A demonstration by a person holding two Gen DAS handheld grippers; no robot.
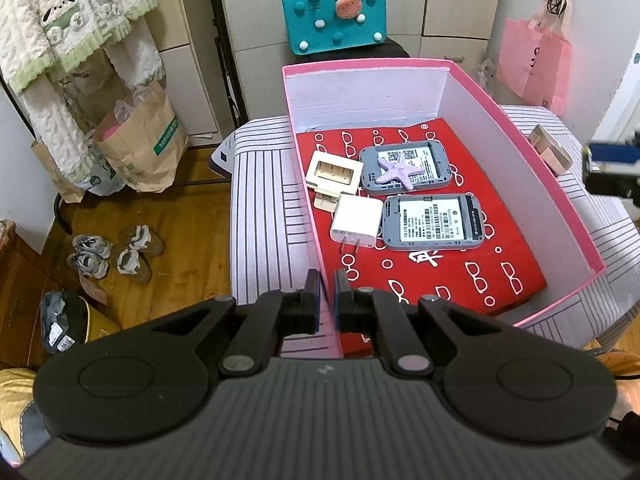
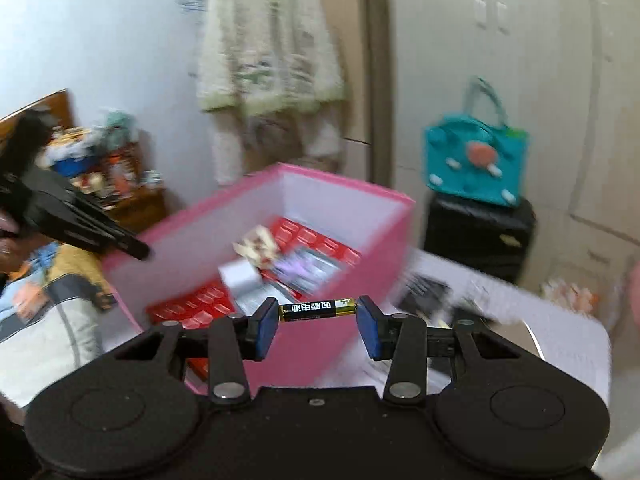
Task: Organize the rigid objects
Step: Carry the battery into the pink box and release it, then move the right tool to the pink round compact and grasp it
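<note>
Where legible, black battery [image 2: 317, 309] shows Chinese lettering.

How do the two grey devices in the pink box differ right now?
The far grey device has a purple starfish lying on it; the near grey device has nothing on top. The near one sits beside the white charger, the far one beside a beige block. Both show labelled white panels.
</note>
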